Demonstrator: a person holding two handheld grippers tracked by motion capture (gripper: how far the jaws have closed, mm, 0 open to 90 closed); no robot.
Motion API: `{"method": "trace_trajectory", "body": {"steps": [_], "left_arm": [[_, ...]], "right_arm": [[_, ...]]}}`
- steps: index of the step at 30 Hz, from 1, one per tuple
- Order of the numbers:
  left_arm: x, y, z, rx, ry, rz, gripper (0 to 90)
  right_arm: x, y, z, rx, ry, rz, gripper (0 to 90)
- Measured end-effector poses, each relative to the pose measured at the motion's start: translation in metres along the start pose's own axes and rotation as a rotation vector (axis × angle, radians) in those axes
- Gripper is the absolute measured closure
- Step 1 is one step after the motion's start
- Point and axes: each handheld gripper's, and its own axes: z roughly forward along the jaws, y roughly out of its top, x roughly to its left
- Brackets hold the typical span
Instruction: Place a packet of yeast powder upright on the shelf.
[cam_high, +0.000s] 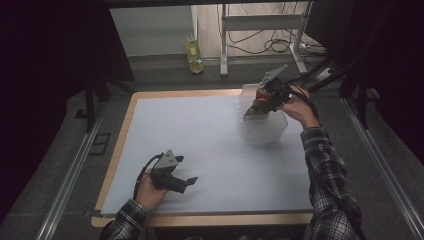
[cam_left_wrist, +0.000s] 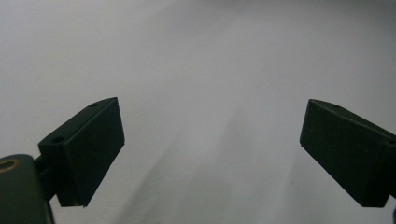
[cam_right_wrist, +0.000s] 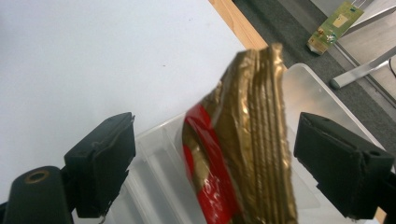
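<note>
A crumpled gold and red foil packet (cam_right_wrist: 247, 154) stands on edge between the jaws of my right gripper (cam_right_wrist: 215, 140), with a gap on each side, so neither pad presses on it. Below it is a clear plastic container (cam_right_wrist: 317, 88). From above, the right gripper (cam_high: 255, 107) tilts down over that container (cam_high: 270, 132) at the far right of the white sheet (cam_high: 200, 140), and the packet (cam_high: 261, 96) shows as a red-orange patch. My left gripper (cam_high: 186, 170) rests near the front left, open, with nothing between its jaws (cam_left_wrist: 212, 135).
The white sheet covers a wooden table whose edge (cam_high: 150, 93) shows at the back and front. On the floor beyond the table lie a small green board (cam_high: 194, 55), a metal stand (cam_high: 260, 22) and cables. Dark equipment stands at both sides.
</note>
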Motion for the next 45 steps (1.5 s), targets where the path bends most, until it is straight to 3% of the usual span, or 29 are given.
{"method": "trace_trajectory", "body": {"steps": [12, 18, 30, 45], "left_arm": [[0.000, 0.000, 0.000, -0.004, -0.003, 0.000, 6.1], [0.000, 0.000, -0.001, -0.007, 0.004, 0.001, 6.0], [0.002, 0.000, -0.003, -0.020, 0.029, -0.022, 4.5], [0.002, -0.001, -0.003, -0.010, 0.026, -0.013, 4.4]], "right_arm": [[0.004, 0.008, -0.008, -0.054, 0.003, 0.063, 9.0], [0.007, 0.011, -0.013, -0.054, -0.001, 0.086, 7.3], [0.023, 0.022, -0.024, -0.098, 0.002, 0.074, 6.2], [0.048, 0.031, -0.040, -0.136, -0.018, 0.035, 5.4]]}}
